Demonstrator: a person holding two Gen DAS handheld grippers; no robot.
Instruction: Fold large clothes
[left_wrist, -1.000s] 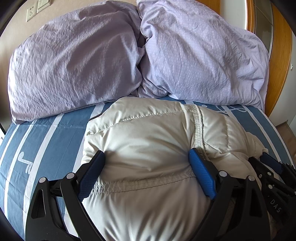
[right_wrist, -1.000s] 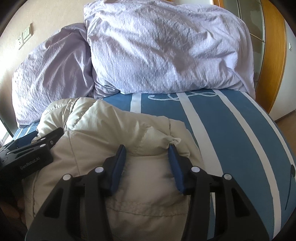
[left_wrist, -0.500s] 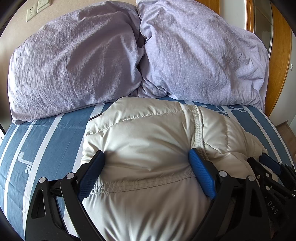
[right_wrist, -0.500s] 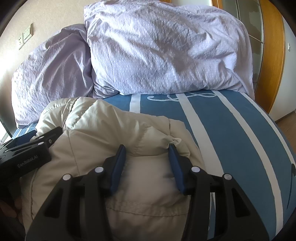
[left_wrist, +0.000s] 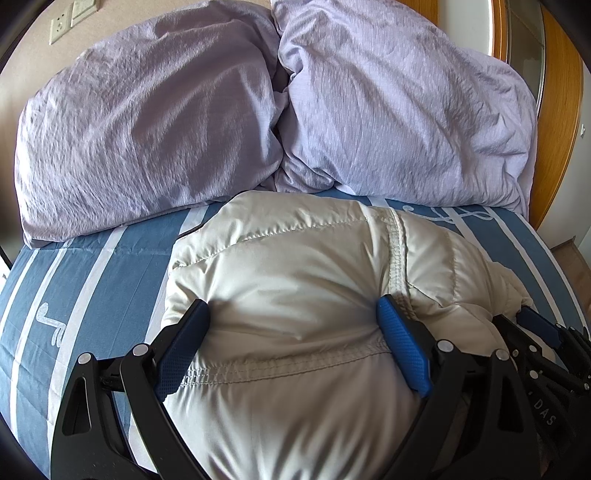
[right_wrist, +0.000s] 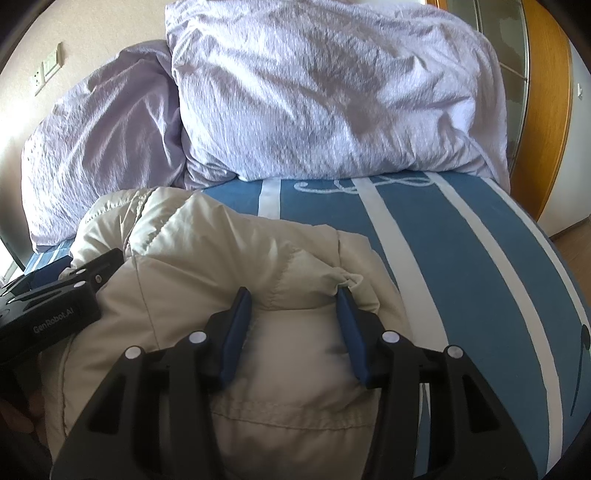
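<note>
A cream puffy down jacket (left_wrist: 295, 280) lies bunched on the blue striped bed; it also shows in the right wrist view (right_wrist: 207, 258). My left gripper (left_wrist: 293, 314) is open wide, its blue pads pressed into the jacket's padded bulk on either side. My right gripper (right_wrist: 293, 299) is open, its pads straddling a fold of the jacket near its right edge. The right gripper's tip (left_wrist: 535, 325) shows at the right of the left wrist view; the left gripper's black body (right_wrist: 48, 306) shows at the left of the right wrist view.
Two lilac pillows (left_wrist: 147, 122) (right_wrist: 332, 92) lie across the head of the bed behind the jacket. The blue sheet with white stripes (right_wrist: 461, 258) stretches to the right. A wooden frame (right_wrist: 546, 110) stands at the far right, wall sockets (left_wrist: 59, 26) at the upper left.
Almost nothing: the right wrist view shifts very slightly and both grippers stay pressed into the jacket at the same spread.
</note>
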